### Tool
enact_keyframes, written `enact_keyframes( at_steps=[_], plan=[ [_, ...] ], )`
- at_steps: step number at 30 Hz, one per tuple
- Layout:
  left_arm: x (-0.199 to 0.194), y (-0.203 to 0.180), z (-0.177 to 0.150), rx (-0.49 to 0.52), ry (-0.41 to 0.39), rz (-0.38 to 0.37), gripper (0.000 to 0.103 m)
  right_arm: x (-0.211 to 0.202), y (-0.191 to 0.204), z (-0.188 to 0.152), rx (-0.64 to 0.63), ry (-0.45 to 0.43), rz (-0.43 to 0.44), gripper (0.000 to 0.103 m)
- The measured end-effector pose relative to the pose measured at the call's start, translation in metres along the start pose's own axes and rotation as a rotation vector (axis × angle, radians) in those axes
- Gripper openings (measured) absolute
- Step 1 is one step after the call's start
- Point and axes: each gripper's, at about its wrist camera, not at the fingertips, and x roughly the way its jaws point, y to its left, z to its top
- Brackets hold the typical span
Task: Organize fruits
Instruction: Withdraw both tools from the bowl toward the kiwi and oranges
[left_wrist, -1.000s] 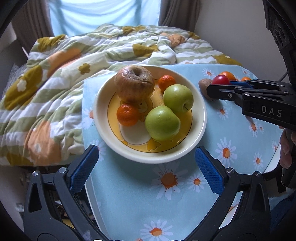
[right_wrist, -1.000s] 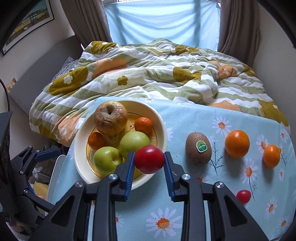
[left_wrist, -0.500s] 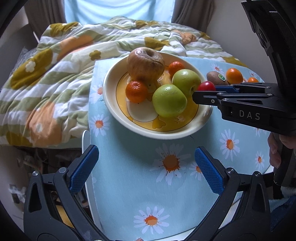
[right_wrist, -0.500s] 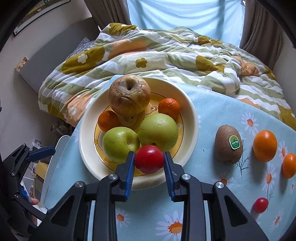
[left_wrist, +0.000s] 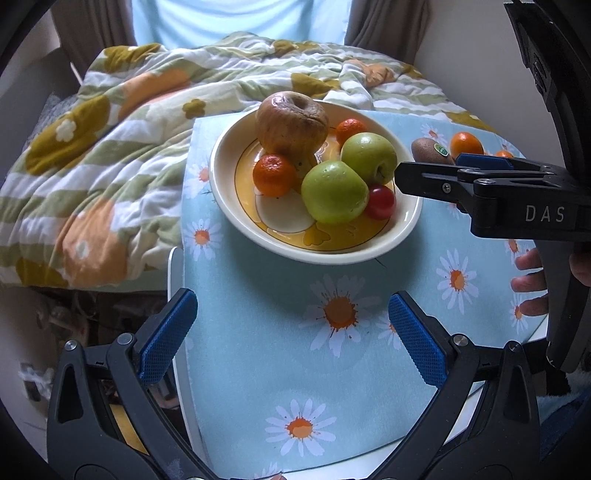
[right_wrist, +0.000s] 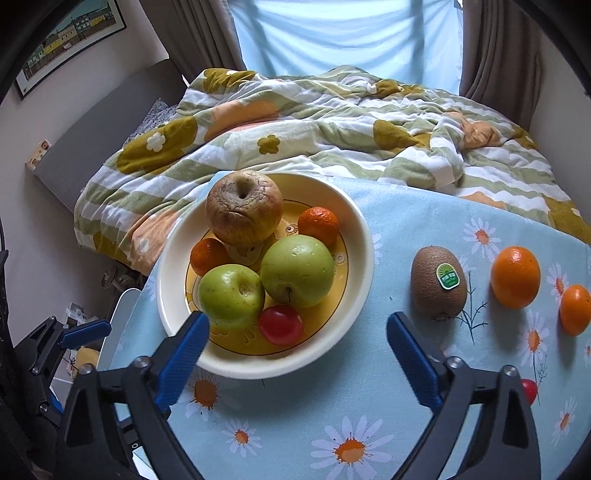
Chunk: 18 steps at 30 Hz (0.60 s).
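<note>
Tilting steeply down over cream yellow-centred bowl (right_wrist: 360, 236); right black blue-padded gripper (right_wrist: 297, 350) just opened wide, empty, small red round fruit (right_wrist: 280, 325) released; left gripper (left_wrist: 291, 338) wide open, empty.

Bowl (right_wrist: 364, 258): cream rim, yellow centre, on daisy cloth. Inside: wrinkled brown apple (right_wrist: 243, 213) at back, two green apples (right_wrist: 297, 270) touching in front, two mandarins (right_wrist: 318, 225), red tomato (right_wrist: 280, 325) at near edge against both green apples. Right of bowl on cloth: kiwi (right_wrist: 438, 282) with sticker, orange (right_wrist: 515, 277), smaller orange (right_wrist: 575, 309), second tomato (right_wrist: 529, 391).
</note>
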Motion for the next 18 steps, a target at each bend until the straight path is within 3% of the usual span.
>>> enact_keyframes(
  at_steps=[10,18],
  plan=[
    [-0.03,-0.01,0.014,0.049,-0.052,0.012,0.103,-0.046,-0.015,-0.004,0.059,-0.068,-0.022,0.103],
    [-0.053,-0.034,0.037,0.099,-0.102,-0.01,0.103,-0.098,-0.048,-0.014,0.103,-0.091,-0.097,0.103]
  ],
)
